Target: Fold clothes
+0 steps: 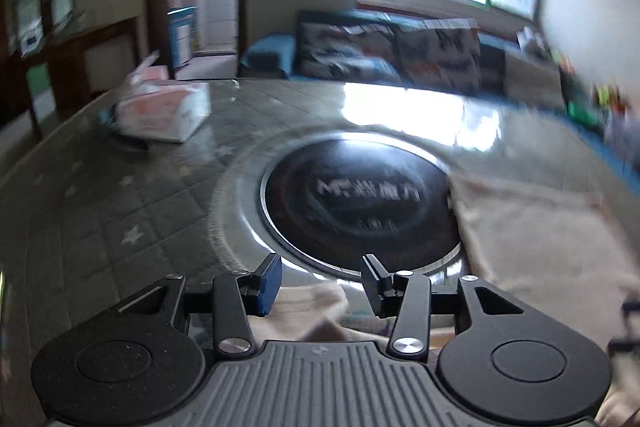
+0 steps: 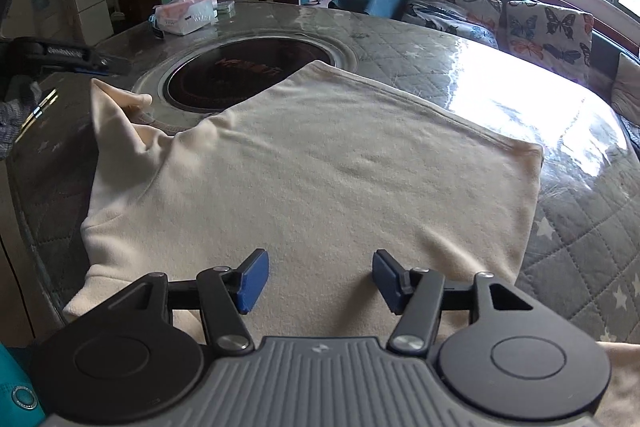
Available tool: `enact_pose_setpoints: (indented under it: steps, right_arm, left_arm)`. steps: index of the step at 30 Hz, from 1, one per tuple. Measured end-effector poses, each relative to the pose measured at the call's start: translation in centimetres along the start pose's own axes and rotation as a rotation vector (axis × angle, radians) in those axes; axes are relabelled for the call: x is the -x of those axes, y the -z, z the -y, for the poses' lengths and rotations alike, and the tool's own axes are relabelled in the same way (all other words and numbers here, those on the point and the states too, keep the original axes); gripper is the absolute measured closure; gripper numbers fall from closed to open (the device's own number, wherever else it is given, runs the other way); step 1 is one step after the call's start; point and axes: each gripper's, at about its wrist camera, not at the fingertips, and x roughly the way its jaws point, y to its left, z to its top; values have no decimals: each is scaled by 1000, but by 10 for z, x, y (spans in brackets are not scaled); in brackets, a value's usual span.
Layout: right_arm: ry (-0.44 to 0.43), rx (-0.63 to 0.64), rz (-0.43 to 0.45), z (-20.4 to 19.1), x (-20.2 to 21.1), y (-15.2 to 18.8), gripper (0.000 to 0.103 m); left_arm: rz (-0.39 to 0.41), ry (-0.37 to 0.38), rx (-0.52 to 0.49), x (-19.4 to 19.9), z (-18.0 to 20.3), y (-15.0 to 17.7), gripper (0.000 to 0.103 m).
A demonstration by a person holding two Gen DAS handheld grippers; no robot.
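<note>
A cream garment (image 2: pixel 320 167) lies spread flat on the quilted, glass-topped table (image 2: pixel 580 227). Its left sleeve (image 2: pixel 108 107) stands up in a crumpled peak by the table's left edge. My right gripper (image 2: pixel 320 277) hovers over the garment's near part, jaws wide apart with nothing between the blue pads. My left gripper (image 2: pixel 80 61) shows at the far left, just beyond the raised sleeve. In the blurred left wrist view, the left gripper (image 1: pixel 322 279) is open. Cream cloth (image 1: pixel 312 307) lies below its jaws, untouched by the pads, and more of the garment (image 1: pixel 540 239) lies to the right.
A round black cooktop (image 2: pixel 248 79) is set into the table's middle, partly under the garment's far edge. A tissue box (image 2: pixel 188 13) sits at the far left. A sofa with butterfly cushions (image 2: pixel 520 19) runs behind the table. A grey sleeve (image 2: pixel 16 119) shows at the left.
</note>
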Motion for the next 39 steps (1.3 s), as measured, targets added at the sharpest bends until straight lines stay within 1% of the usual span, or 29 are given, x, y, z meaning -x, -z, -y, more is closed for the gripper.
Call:
enact_pose_setpoints:
  steps: [3, 5, 7, 8, 9, 11, 12, 13, 14, 17, 19, 21, 22, 24, 26, 27, 29, 31, 32, 33, 35, 37, 39]
  right_arm:
    - [-4, 0, 2, 0, 0, 0, 43]
    - [-6, -3, 4, 1, -1, 0, 43]
    - [-8, -4, 5, 1, -1, 0, 43]
    - [-8, -4, 6, 1, -1, 0, 42]
    - [-8, -3, 6, 0, -2, 0, 42]
    - [-9, -1, 6, -1, -2, -1, 41]
    - [-9, -1, 6, -1, -3, -1, 40]
    - [-9, -1, 6, -1, -3, -1, 40]
    - [-9, -1, 6, -2, -3, -1, 40]
    - [-9, -1, 6, -2, -3, -1, 40]
    - [-7, -2, 5, -2, -3, 0, 40]
    - [-5, 1, 4, -4, -3, 0, 39]
    - [-5, 3, 4, -4, -3, 0, 39]
    - [-7, 6, 3, -5, -3, 0, 39]
    - [-9, 10, 2, -6, -2, -1, 39]
    - [-10, 12, 2, -6, -2, -1, 39]
    - [-13, 15, 3, -7, -1, -1, 39]
    - [-15, 17, 3, -8, 0, -1, 38]
    - [-16, 17, 2, -9, 0, -1, 38]
    - [-15, 17, 1, -9, 0, 0, 38]
    - [-14, 19, -2, -9, 0, 0, 38]
    - [-13, 19, -2, -10, 1, 0, 38]
    - [-12, 19, -2, -10, 1, 0, 38]
  left_arm:
    - [-54, -16, -81, -14, 13, 2, 56]
    - [-85, -27, -97, -18, 13, 6, 56]
    - [-96, -34, -94, -19, 8, 10, 56]
    - [-102, -38, -93, -19, 5, 11, 59]
    - [-106, -41, -90, -20, 2, 13, 66]
    - [-85, -45, -48, -15, -6, 15, 74]
    - [-71, -50, -24, -12, -11, 16, 82]
    - [-55, -56, 1, -9, -16, 18, 86]
    - [-28, -71, 40, -4, -22, 20, 90]
    - [53, -95, 171, 13, -43, 30, 95]
    - [104, -105, 260, 25, -57, 38, 96]
    - [108, -130, 309, 33, -67, 48, 96]
    - [109, -141, 331, 36, -72, 53, 96]
    - [86, -151, 344, 39, -77, 61, 96]
    - [66, -142, 342, 41, -80, 66, 96]
    - [61, -144, 338, 43, -80, 67, 92]
    - [59, -142, 342, 46, -81, 67, 92]
    - [56, -131, 354, 48, -82, 67, 84]
    - [52, -123, 361, 48, -83, 67, 68]
    - [53, -120, 364, 47, -83, 66, 56]
    - [53, -119, 354, 44, -83, 64, 54]
    - [42, -112, 348, 39, -83, 63, 54]
    - [40, -106, 319, 34, -81, 61, 56]
